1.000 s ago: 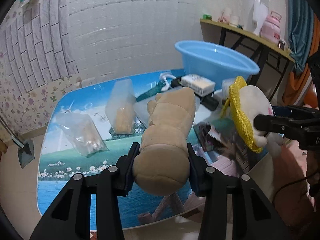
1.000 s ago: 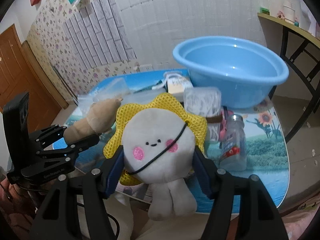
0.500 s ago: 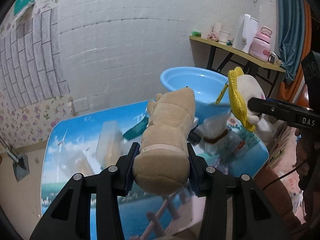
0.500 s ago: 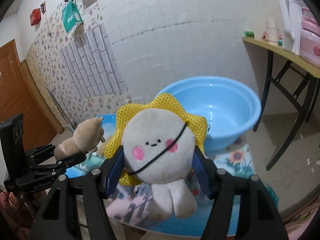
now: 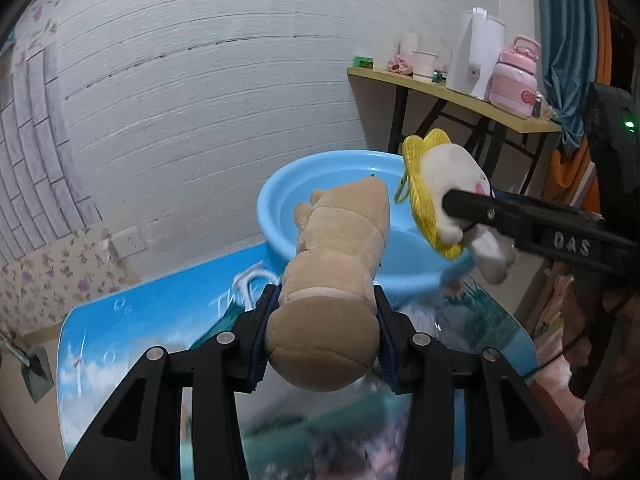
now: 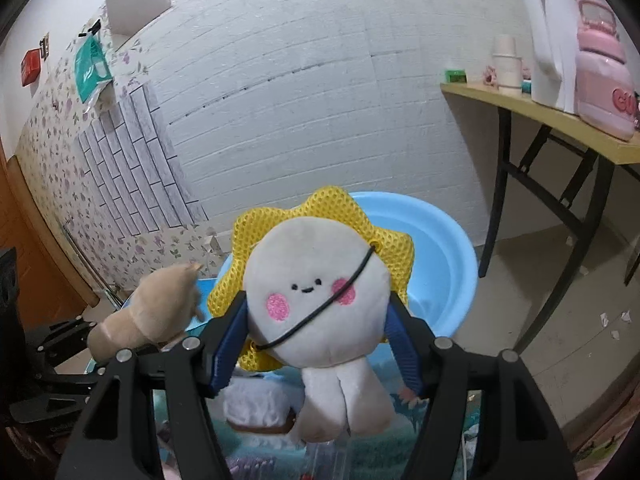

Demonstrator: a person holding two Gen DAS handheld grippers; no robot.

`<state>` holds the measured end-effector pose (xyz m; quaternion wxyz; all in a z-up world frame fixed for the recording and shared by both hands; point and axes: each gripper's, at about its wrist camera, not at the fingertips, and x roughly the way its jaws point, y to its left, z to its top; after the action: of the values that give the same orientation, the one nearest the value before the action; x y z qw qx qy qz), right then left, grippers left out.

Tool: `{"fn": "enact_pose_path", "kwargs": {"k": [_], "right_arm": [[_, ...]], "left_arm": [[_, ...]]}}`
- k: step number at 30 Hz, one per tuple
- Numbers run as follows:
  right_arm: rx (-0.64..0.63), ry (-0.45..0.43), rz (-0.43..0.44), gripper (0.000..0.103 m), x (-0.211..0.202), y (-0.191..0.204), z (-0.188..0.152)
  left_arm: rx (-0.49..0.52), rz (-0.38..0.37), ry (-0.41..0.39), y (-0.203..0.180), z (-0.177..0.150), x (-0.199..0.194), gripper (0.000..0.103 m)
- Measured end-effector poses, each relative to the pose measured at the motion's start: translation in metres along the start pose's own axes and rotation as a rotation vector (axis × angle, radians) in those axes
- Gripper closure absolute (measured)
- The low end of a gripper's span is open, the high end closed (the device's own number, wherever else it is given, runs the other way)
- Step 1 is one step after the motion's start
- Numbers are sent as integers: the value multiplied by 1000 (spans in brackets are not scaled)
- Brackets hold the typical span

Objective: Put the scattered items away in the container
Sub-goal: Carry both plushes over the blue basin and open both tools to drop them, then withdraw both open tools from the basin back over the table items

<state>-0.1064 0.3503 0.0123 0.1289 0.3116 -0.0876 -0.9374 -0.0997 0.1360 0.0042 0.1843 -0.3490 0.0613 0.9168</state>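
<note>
My left gripper [image 5: 322,320] is shut on a tan plush toy [image 5: 336,264], held up in front of the blue basin [image 5: 304,208]. My right gripper [image 6: 316,332] is shut on a white round plush with a yellow mesh frill [image 6: 316,292], also raised before the blue basin [image 6: 444,268]. In the left wrist view the white plush [image 5: 448,196] hangs over the basin's right rim in the right gripper's black jaws. In the right wrist view the tan plush [image 6: 156,312] sits at the lower left, beside the basin.
The basin stands at the far end of a table with a blue scenic top [image 5: 120,332]. A white bundle [image 6: 256,404] lies on the table below the right gripper. A side table [image 5: 460,96] with a white kettle and pink jug stands at the right, against a white brick wall.
Both grippers have risen and moved toward the basin with their plush toys. The basin now fills the space just behind both toys, and the scattered table items have dropped out of view.
</note>
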Motion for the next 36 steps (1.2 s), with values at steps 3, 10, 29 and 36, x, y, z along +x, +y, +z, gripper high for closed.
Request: {"fn": "enact_pose_path", "kwargs": {"k": [3, 10, 29, 36], "right_arm": [[-3, 3, -3, 38, 9, -8, 1], [1, 7, -11, 37, 24, -25, -3], [-6, 13, -30, 31, 12, -9, -7], [4, 25, -37, 31, -6, 11, -18]], "left_arm": [[-4, 23, 14, -6, 11, 19, 60], [42, 53, -5, -20, 32, 40, 59], [24, -1, -78, -25, 33, -3, 23], [-10, -7, -88, -14, 15, -32, 12]]}}
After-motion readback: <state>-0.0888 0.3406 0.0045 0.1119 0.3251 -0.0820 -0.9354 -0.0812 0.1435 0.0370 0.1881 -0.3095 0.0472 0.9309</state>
